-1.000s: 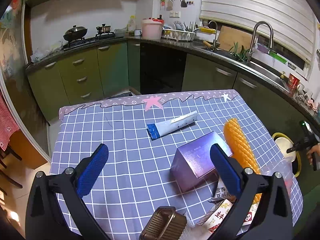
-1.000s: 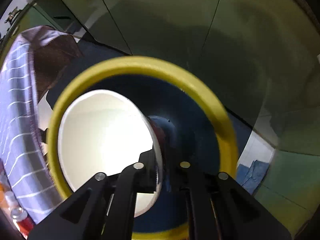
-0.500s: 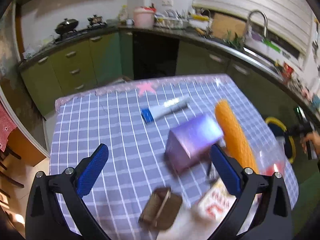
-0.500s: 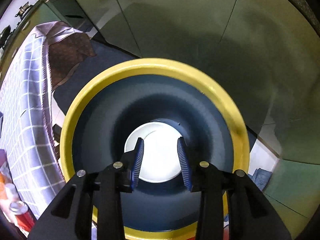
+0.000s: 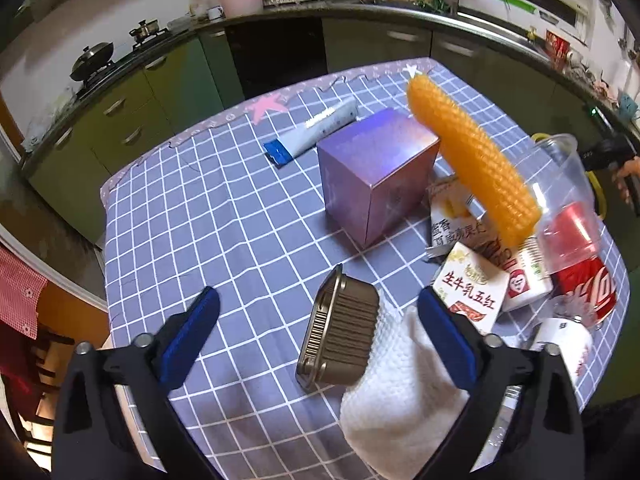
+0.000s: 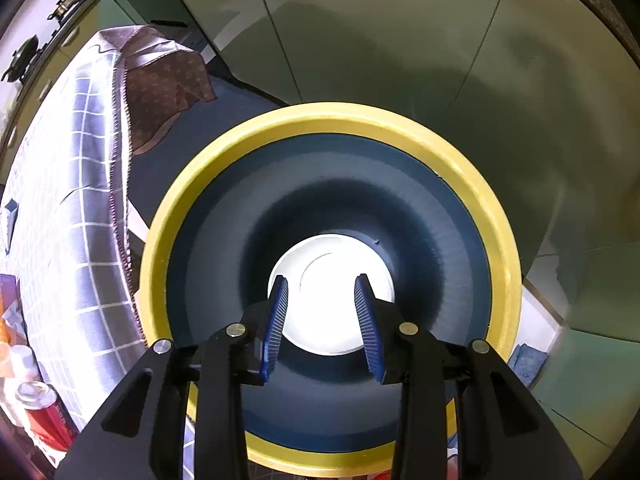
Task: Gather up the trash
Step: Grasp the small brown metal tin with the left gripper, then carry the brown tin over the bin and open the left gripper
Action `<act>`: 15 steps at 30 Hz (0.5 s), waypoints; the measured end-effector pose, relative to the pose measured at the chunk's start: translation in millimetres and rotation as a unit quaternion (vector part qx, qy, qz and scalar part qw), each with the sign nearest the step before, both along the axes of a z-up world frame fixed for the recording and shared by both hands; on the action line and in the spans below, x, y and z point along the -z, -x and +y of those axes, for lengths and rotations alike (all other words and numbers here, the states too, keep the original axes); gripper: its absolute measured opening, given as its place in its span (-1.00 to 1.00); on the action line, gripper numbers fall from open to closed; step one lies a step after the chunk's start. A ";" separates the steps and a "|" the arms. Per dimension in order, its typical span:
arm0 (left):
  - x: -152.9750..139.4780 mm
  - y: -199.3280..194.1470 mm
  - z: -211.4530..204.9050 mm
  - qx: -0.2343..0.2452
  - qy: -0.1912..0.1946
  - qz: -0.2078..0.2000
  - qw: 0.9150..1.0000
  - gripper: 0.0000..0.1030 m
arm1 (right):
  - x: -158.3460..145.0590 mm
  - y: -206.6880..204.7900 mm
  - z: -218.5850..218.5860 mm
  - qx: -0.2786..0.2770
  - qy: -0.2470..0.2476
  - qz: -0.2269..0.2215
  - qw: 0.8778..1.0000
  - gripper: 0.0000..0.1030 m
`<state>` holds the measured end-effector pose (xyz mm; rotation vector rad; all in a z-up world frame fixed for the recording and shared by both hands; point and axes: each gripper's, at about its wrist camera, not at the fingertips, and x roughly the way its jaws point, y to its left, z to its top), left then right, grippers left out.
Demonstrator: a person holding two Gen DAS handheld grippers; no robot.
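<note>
My left gripper (image 5: 316, 300) hangs over the near end of the checked table, its jaws wide and closing. A brown ribbed tray (image 5: 340, 336) lies on its side between the blue pads, touching neither. It rests against a white paper towel (image 5: 400, 392). My right gripper (image 6: 322, 284) points down into a yellow-rimmed dark blue bin (image 6: 500, 240) beside the table. It stands open with nothing between its fingers. A white round dish (image 6: 332, 312) lies at the bin's bottom. Seen from the left wrist, a hand (image 5: 628, 168) holds the right gripper at the far right.
Trash on the table: a purple box (image 5: 376, 176), an orange corn-like cob (image 5: 472, 160), a toothpaste tube (image 5: 312, 132), milk cartons (image 5: 468, 292), a clear cup (image 5: 568, 184), a red cola can (image 5: 584, 280), a small white bottle (image 5: 564, 340). Green cabinets (image 6: 400, 40) stand behind the bin.
My right gripper opened and let go of the white dish, which dropped to the bin's bottom. My left gripper tilted down and sank toward the brown tray, its jaws narrowing slightly.
</note>
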<state>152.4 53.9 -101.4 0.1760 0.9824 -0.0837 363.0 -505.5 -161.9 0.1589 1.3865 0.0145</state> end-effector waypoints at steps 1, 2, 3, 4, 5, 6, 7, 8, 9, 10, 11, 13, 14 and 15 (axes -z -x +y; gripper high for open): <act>2.7 -2.0 1.4 -0.002 0.001 0.005 1.000 0.50 | -1.3 0.6 1.7 -0.002 0.000 0.000 1.000 -0.32; 4.8 -3.8 3.3 -0.004 0.003 0.008 1.000 0.37 | -2.3 1.2 2.0 -0.004 0.000 -0.001 1.000 -0.32; 6.6 -5.2 5.2 -0.006 0.005 0.011 1.000 0.26 | -2.8 0.3 3.2 -0.005 -0.001 -0.001 1.000 -0.32; 8.8 -6.6 7.1 -0.009 0.003 0.013 1.000 0.21 | -3.6 0.1 4.4 -0.007 -0.002 -0.001 1.000 -0.32; 10.7 -7.3 8.0 -0.010 -0.002 0.014 1.000 0.15 | -3.8 0.1 5.0 -0.007 -0.002 0.000 1.000 -0.32; 11.9 -7.1 7.8 -0.010 -0.005 0.013 1.000 0.15 | -3.9 -0.4 5.6 -0.008 -0.002 0.000 1.000 -0.32; 13.4 -7.1 8.1 -0.008 -0.007 0.013 1.000 0.14 | -3.9 -1.2 5.9 -0.008 -0.002 0.000 1.000 -0.32; 14.1 -7.3 7.8 -0.006 -0.008 0.014 1.000 0.06 | -3.6 -1.6 5.5 -0.008 -0.002 0.000 1.000 -0.32; 14.8 -7.2 7.7 -0.004 -0.008 0.014 1.000 -0.07 | -3.6 -1.9 5.8 -0.009 -0.002 0.000 1.000 -0.32; 15.3 -7.1 8.0 -0.001 -0.008 0.013 1.000 -0.14 | -3.7 -2.0 5.9 -0.010 -0.002 0.000 1.000 -0.32; 15.4 -7.4 8.4 0.000 -0.007 0.013 1.000 -0.30 | -3.4 -1.4 5.6 -0.011 -0.003 0.000 1.000 -0.32; 13.2 -7.6 10.5 -0.003 -0.003 0.012 1.000 -0.47 | -3.2 -1.3 7.6 -0.013 -0.004 0.000 1.000 -0.32; 10.8 -7.0 10.9 -0.003 -0.002 0.008 1.000 -0.47 | -3.4 -0.7 8.0 -0.014 -0.005 -0.001 1.000 -0.32; 8.7 -6.5 10.8 -0.003 -0.003 0.005 1.000 -0.47 | -3.7 -0.8 7.9 -0.015 -0.005 -0.001 1.000 -0.32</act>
